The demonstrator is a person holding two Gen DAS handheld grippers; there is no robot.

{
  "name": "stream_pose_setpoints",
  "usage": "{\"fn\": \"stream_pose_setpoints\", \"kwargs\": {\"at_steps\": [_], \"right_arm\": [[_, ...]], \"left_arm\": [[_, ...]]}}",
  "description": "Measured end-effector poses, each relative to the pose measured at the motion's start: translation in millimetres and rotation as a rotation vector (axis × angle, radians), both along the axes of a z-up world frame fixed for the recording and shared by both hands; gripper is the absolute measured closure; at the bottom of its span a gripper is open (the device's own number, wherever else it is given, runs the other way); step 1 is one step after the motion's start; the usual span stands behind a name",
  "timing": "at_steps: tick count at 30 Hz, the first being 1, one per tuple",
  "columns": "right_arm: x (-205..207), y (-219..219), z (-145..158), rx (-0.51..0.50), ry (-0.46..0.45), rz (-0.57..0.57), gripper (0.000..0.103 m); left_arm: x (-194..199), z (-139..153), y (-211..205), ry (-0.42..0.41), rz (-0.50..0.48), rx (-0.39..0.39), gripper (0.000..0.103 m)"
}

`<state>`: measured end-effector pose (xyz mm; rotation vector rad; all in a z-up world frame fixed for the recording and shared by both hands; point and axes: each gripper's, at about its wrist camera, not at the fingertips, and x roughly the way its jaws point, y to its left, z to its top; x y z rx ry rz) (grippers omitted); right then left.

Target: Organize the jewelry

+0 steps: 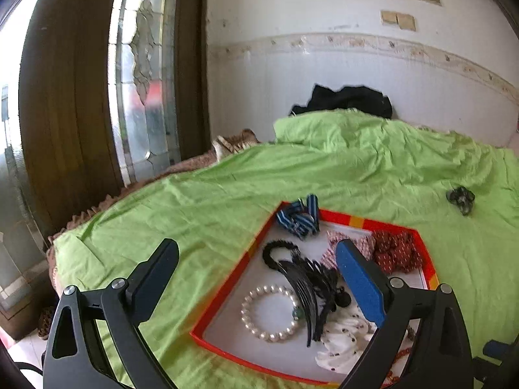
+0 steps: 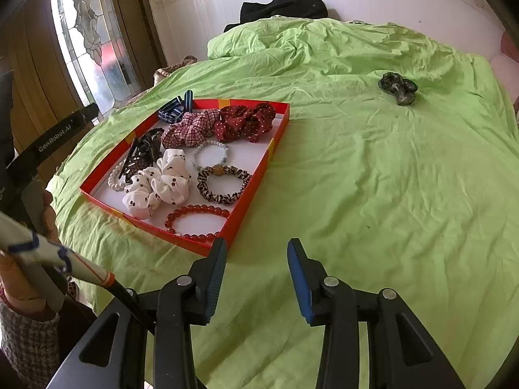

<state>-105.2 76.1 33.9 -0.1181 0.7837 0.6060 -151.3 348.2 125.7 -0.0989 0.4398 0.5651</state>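
Observation:
A red-rimmed tray (image 2: 279,120) (image 1: 259,233) lies on the green bed sheet (image 2: 373,178). It holds scrunchies, a pearl bracelet (image 1: 271,312), a black hair comb (image 1: 303,287), a blue striped bow (image 1: 300,217), a leopard band (image 2: 223,184) and a red bead bracelet (image 2: 196,223). A dark green scrunchie (image 2: 398,88) (image 1: 460,197) lies alone on the sheet, far right of the tray. My left gripper (image 1: 256,259) is open and empty above the tray's left part. My right gripper (image 2: 256,253) is open and empty over the sheet by the tray's near right corner.
A black garment (image 2: 282,6) lies at the bed's far end against the white tiled wall. A wooden door with a glass panel (image 1: 139,74) stands left of the bed. The bed's left edge drops off near the tray.

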Motion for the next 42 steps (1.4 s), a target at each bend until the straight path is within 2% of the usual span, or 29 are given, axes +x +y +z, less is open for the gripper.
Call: {"fn": "stream_pose_setpoints", "kwargs": {"at_steps": [7, 17, 19, 23, 34, 38, 42], "right_arm": [[11.1, 21.4, 11.9, -0.018, -0.01, 0.033, 0.061], [31.3, 98.8, 16.0, -0.123, -0.018, 0.16, 0.061], [33.7, 115.2, 9.8, -0.159, -0.01, 0.181, 0.067], [40.3, 133.6, -1.2, -0.202, 0.008, 0.19, 0.072], [54.8, 149.0, -8.3, -0.212, 0.048, 0.186, 0.072], [48.6, 136.2, 18.3, -0.144, -0.007, 0.195, 0.072], [50.0, 128.0, 43.1, -0.119, -0.082, 0.17, 0.072]], "left_arm": [[11.2, -9.8, 2.2, 0.071, -0.041, -0.063, 0.006], [18.2, -19.9, 18.6, 0.11, -0.064, -0.194, 0.006], [18.9, -20.5, 22.9, 0.108, -0.068, -0.224, 0.006], [18.1, -21.3, 28.4, 0.103, -0.071, -0.26, 0.006], [17.6, -22.6, 37.3, 0.098, -0.061, -0.306, 0.006], [17.5, -22.5, 37.8, 0.095, -0.058, -0.307, 0.006], [15.6, -20.8, 40.7, 0.086, -0.04, -0.305, 0.006]]}}
